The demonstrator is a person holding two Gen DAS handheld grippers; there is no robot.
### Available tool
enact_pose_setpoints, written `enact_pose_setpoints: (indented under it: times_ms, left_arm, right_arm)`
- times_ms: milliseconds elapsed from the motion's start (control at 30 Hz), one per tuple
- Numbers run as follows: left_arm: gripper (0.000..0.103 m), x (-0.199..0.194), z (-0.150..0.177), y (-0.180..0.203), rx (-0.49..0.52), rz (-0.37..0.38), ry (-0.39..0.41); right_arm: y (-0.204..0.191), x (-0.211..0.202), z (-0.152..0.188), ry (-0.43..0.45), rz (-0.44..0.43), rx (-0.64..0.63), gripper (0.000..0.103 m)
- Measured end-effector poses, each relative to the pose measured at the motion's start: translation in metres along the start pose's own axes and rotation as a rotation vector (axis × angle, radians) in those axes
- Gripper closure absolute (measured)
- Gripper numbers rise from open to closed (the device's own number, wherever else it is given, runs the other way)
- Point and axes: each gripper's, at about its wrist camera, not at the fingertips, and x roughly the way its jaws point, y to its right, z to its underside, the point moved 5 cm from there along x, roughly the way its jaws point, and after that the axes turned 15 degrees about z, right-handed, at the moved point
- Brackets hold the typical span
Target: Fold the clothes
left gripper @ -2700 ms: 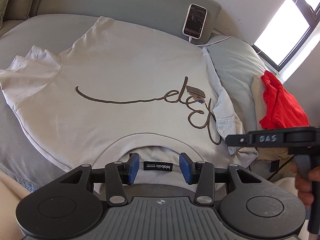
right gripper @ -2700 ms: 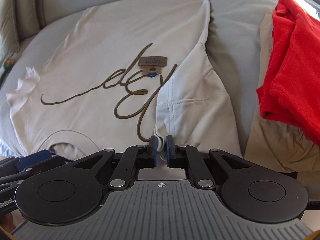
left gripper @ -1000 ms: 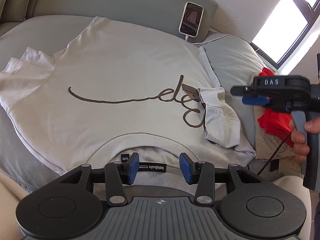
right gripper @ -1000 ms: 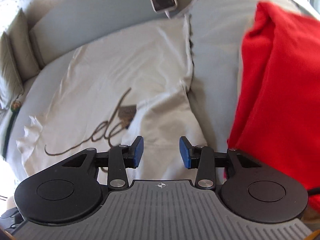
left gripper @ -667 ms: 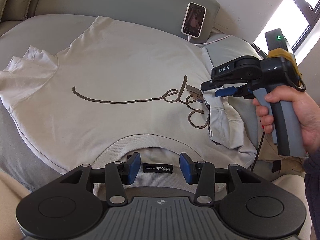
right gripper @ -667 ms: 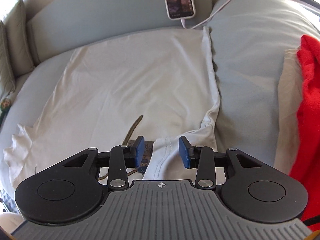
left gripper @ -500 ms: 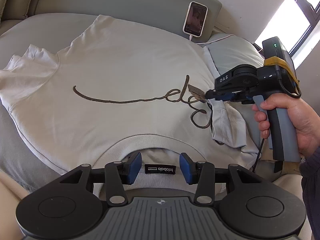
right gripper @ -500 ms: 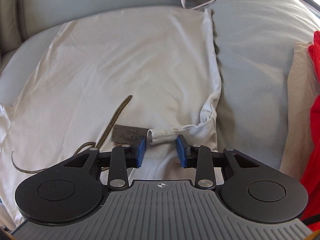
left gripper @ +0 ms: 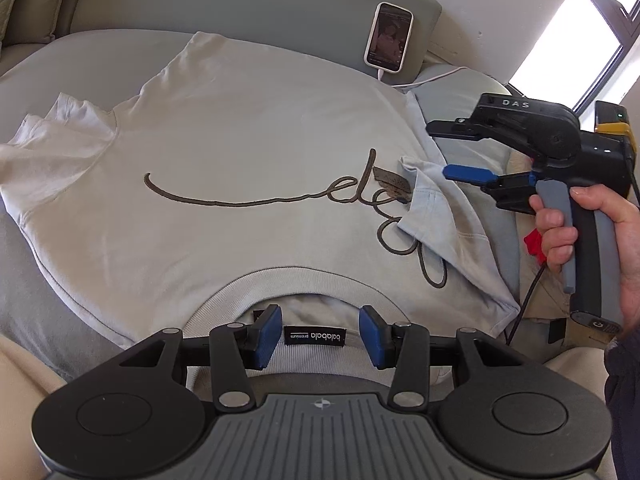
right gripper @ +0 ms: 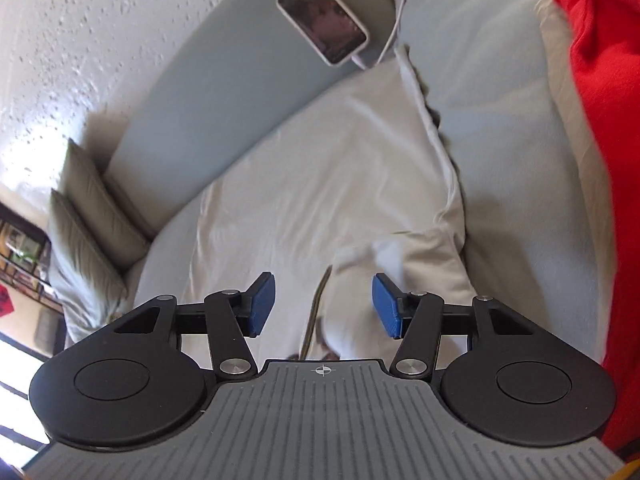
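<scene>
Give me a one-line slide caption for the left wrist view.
Open left gripper at the shirt collar; right gripper open above the folded-in sleeve.

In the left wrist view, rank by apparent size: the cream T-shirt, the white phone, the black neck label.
1. Cream T-shirt, largest by far.
2. White phone.
3. Black neck label, smallest, though it sits nearer the camera.

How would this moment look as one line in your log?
task: fold shirt | right sleeve: folded in | left hand-held gripper: open at collar | right hand-held gripper: open, empty
</scene>
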Motion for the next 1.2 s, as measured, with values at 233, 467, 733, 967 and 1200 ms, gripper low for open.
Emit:
enact_pose_setpoints:
  times_ms: [233,467,733,967,1200]
  left_arm:
    - [0.06,-0.005,0.001,0.004,-0.005,-0.033,0.006]
    - [0.06,-0.021,0.007,0.013,0.015,-0.056,0.023]
    - [0.06,-0.031,0.01,0.014,0.017,-0.074,0.039]
    - [0.06,-0.028,0.014,0.016,0.012,-0.082,0.03]
    - [0.06,-0.028,0.016,0.012,0.007,-0.098,0.028]
  right_arm:
    - [-0.012,-0.05,0.03,0.056,0.093,-0.254,0.063]
    - [-0.04,-0.028,0.09,0.039,0.141,-0.568,0.065]
    - [-0.028,-0.029,0.082,0.101,0.186,-0.458,0.102]
    - [-0.039,-0.045,0.105,0.081,0.108,-0.62,0.099]
    - [-0.02,-0.075,0.111,0.058,0.054,-0.553,0.065]
